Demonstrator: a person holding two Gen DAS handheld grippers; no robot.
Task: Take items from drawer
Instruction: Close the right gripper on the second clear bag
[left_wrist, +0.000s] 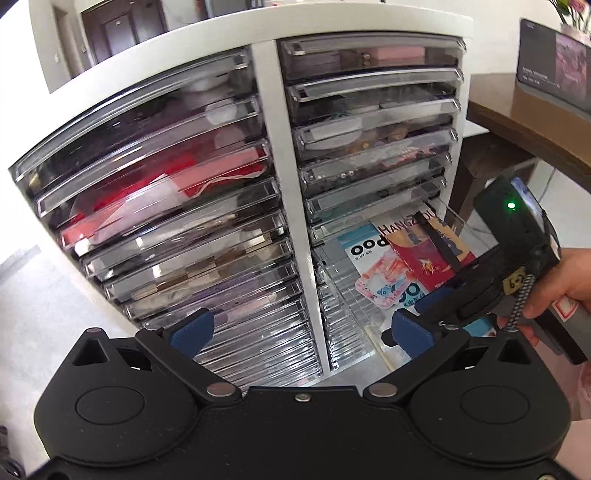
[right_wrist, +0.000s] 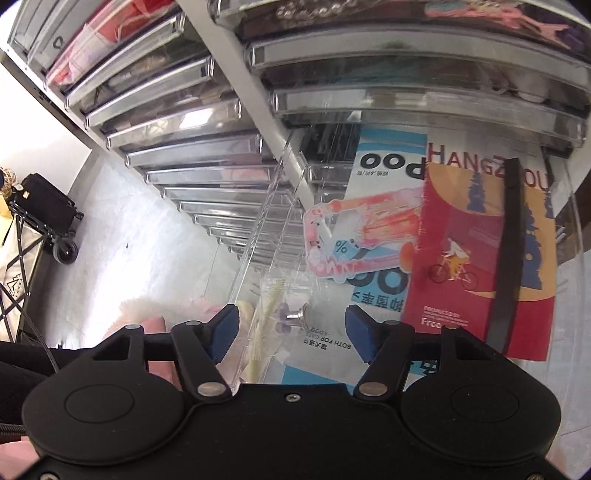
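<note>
A white cabinet (left_wrist: 275, 155) holds two columns of clear plastic drawers; those in the left column show red and pink paper or cloth through their fronts, and the upper right ones hold small mixed bits too blurred to name. One drawer (right_wrist: 258, 236) low in the right column is pulled out, and it lies straight ahead of the right gripper (right_wrist: 291, 326), whose blue-padded fingers (right_wrist: 227, 330) stand wide apart with nothing between them, the left pad just outside the drawer's clear side wall and the right pad over its inside. In the drawer, just beyond the right pad, lies a red notebook (right_wrist: 476, 273) with a black elastic band, marked HANGZHOU at its far end; under it and between the fingers sits a blue and white leaflet (right_wrist: 384, 162), a pink die-cut card (right_wrist: 354, 236) on top of that, and a small clear bag (right_wrist: 284, 314) nearest the fingertips. The left gripper (left_wrist: 301, 330) hangs before the left column, fingers (left_wrist: 194, 330) spread wide and empty, with the right gripper's black body and a hand (left_wrist: 554, 284) beyond its right pad
</note>
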